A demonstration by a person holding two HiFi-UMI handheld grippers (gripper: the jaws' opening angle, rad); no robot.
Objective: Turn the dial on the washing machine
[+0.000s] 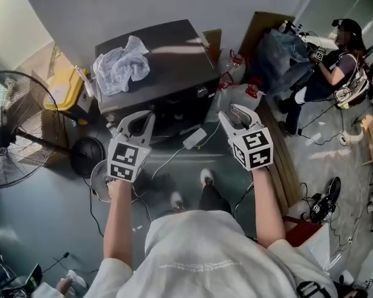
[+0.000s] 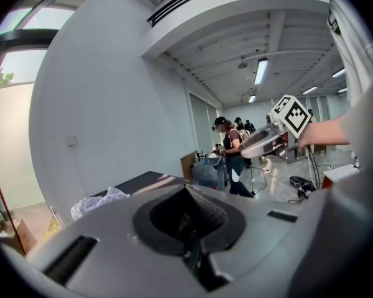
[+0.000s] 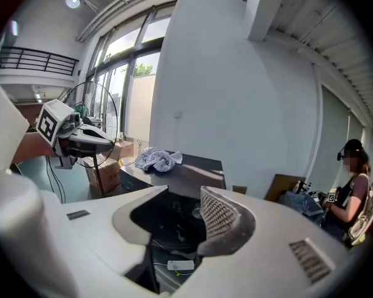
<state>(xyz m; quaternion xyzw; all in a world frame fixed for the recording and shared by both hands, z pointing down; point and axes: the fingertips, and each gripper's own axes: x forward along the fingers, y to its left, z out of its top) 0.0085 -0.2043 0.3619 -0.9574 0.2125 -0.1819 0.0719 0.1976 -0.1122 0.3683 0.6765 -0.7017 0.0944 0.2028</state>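
Note:
The washing machine [image 1: 168,54] is a dark, low box against the wall, with a crumpled pale cloth [image 1: 120,67] on its lid. A small pale knob [image 1: 202,92] shows on its front panel; it is too small to tell whether this is the dial. Both grippers hang in front of the machine and touch nothing. My left gripper [image 1: 137,115] has its jaws meeting at the tips [image 2: 185,191], with nothing between them. My right gripper [image 1: 232,115] stands open; the machine's front shows through the gap [image 3: 177,194].
A standing fan [image 1: 12,135] and a yellow bin [image 1: 65,85] are at the left. A small fan [image 1: 99,179] and a white adapter [image 1: 194,138] with cable lie on the floor. Red-capped jugs [image 1: 245,92] stand right of the machine. A seated person [image 1: 339,61] is at the far right.

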